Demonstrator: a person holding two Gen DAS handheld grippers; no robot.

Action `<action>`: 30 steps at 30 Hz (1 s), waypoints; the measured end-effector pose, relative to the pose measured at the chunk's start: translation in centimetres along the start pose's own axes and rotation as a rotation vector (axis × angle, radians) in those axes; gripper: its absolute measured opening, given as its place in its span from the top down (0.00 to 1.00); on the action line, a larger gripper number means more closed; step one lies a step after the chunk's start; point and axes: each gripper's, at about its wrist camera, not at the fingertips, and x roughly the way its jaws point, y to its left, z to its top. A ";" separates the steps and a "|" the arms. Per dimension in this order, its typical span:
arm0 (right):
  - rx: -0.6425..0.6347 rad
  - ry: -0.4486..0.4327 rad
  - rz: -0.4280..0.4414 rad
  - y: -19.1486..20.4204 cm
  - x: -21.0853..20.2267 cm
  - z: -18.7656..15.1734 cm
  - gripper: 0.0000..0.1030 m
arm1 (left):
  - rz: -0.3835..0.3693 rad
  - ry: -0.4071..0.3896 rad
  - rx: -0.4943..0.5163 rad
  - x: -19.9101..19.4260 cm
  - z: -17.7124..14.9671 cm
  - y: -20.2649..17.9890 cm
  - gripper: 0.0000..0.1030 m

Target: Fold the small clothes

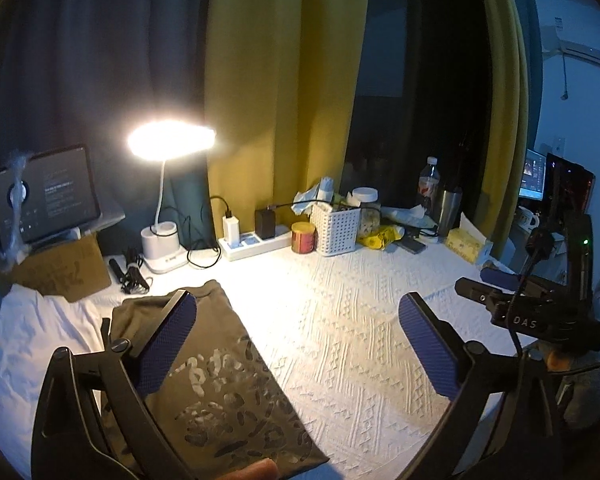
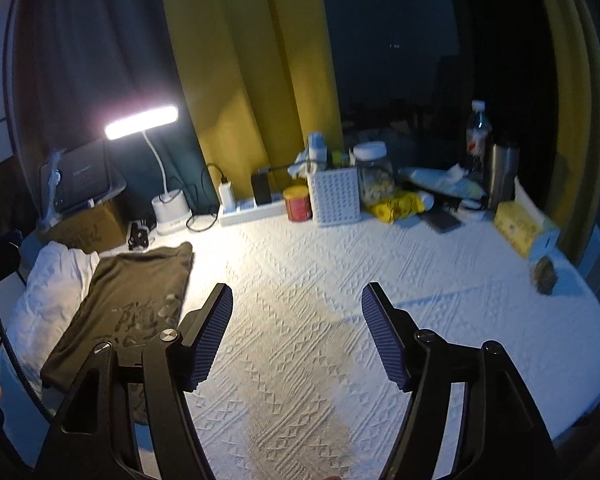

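A folded olive-brown shirt with a pale print lies flat at the left of the white textured bedcover. It partly overlaps crumpled white cloth. My left gripper is open above the cover with nothing between its blue pads; its left finger overlaps the shirt in the picture. My right gripper is open over bare cover to the right of the shirt, holding nothing. The right gripper's black frame shows at the right edge of the left wrist view.
Along the back stand a lit desk lamp, a power strip, a red can, a white perforated basket, a jar, a bottle, a steel tumbler and a yellow tissue box. A tablet sits on a cardboard box at the left.
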 end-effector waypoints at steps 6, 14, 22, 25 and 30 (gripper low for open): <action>-0.046 -0.073 -0.031 0.9 -3.4 1.2 0.31 | -0.002 -0.061 0.019 -1.9 0.8 -0.9 0.02; -0.083 -0.175 -0.035 2.2 -7.7 2.8 0.31 | 0.019 -0.129 0.060 -4.2 2.0 -2.1 0.01; -0.102 -0.254 -0.046 3.1 -11.0 4.2 0.31 | 0.062 -0.196 0.070 -6.7 3.3 -2.0 0.01; -0.103 -0.274 -0.045 3.2 -12.0 4.5 0.31 | 0.065 -0.213 0.072 -7.4 3.7 -2.1 0.01; -0.114 -0.305 -0.047 3.7 -13.8 5.3 0.30 | 0.111 -0.220 0.066 -8.2 3.9 -2.1 0.01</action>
